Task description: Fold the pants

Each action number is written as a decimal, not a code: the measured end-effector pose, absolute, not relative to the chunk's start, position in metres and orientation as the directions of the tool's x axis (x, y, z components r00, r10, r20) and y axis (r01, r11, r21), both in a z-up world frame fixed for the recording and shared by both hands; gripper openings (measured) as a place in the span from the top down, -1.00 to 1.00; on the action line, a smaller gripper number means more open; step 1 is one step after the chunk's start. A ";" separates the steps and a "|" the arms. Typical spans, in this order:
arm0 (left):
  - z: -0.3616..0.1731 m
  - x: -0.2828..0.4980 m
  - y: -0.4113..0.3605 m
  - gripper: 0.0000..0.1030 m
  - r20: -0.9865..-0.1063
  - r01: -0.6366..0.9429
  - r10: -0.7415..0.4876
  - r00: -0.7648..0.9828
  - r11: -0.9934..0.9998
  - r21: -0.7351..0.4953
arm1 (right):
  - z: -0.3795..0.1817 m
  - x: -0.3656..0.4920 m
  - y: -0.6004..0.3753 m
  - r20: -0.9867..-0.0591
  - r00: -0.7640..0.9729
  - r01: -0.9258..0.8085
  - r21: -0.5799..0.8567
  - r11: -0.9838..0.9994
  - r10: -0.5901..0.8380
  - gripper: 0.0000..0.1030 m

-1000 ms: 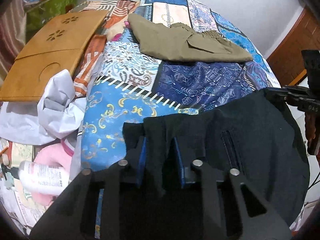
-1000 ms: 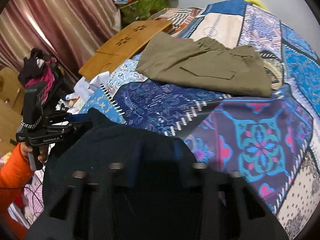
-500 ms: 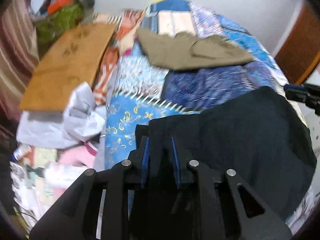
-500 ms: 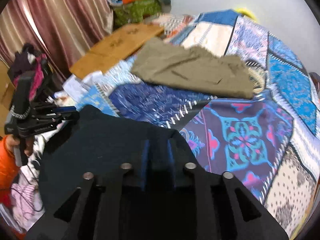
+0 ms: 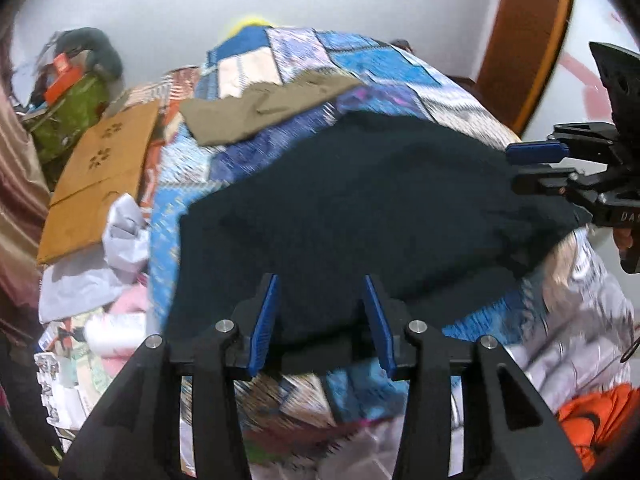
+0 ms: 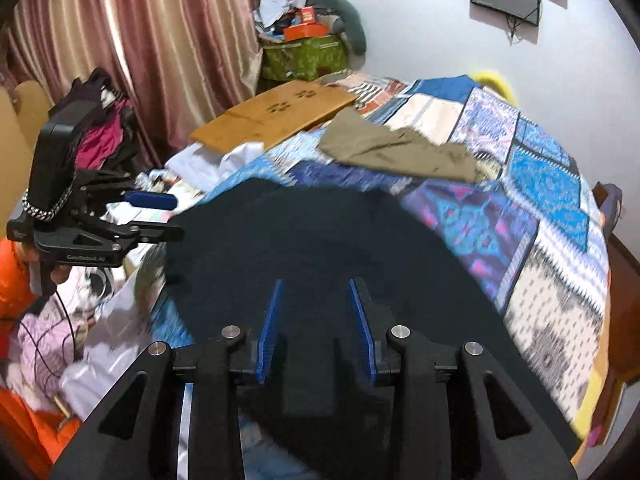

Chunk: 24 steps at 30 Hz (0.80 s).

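a: what is on the far left?

b: in the left wrist view a green bag (image 5: 70, 120) stands by the wall, and beside it a wooden board (image 5: 100, 184) lies flat on the edge of the bed. below the board is some white cloth (image 5: 120, 236).

a: and the left gripper?

b: the left gripper (image 5: 320, 312) is at the bottom of its own view. its jaws have just been opening and now they stand apart. the near edge of the dark pants (image 5: 360, 208) is seen between the blue pads (image 5: 264, 320), but the pads do not press on it. so it holds nothing.

a: where are the pants?

b: they lie spread on the patchwork bedcover (image 5: 384, 68), at the near end of the bed. farther back, apart from them, lie olive pants (image 5: 260, 112), folded.

a: now the right side.

b: the right gripper (image 6: 316, 320) has also just been opening. its jaws are apart, a little less wide than the left one. the dark cloth is under and between the fingers, not pinched. in the left wrist view this gripper shows at the right edge, just at the side of the pants, and a hand holds its handle. an orange sleeve (image 6: 16, 280) shows at the left edge of the right wrist view.
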State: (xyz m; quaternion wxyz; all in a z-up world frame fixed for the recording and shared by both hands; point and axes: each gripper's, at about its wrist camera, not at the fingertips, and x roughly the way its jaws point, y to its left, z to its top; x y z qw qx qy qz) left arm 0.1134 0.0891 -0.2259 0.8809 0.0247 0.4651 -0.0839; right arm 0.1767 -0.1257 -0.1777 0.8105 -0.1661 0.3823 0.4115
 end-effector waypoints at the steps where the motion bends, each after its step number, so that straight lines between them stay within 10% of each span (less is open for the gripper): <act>1: -0.232 0.108 0.085 0.15 -0.829 0.182 -0.133 0.543 0.983 -0.039 | -0.185 0.169 -0.126 -0.765 0.358 -0.797 0.049 0.601 0.536 0.40; 12: -0.252 0.114 0.064 0.16 -0.838 0.197 -0.112 0.533 0.980 -0.006 | -0.230 0.151 -0.126 -0.812 0.309 -0.797 0.063 0.601 0.495 0.40; 24: -0.242 0.118 0.060 0.68 -0.819 0.202 -0.142 0.556 0.979 -0.032 | -0.240 0.138 -0.111 -0.792 0.380 -0.811 -0.037 0.583 0.478 0.26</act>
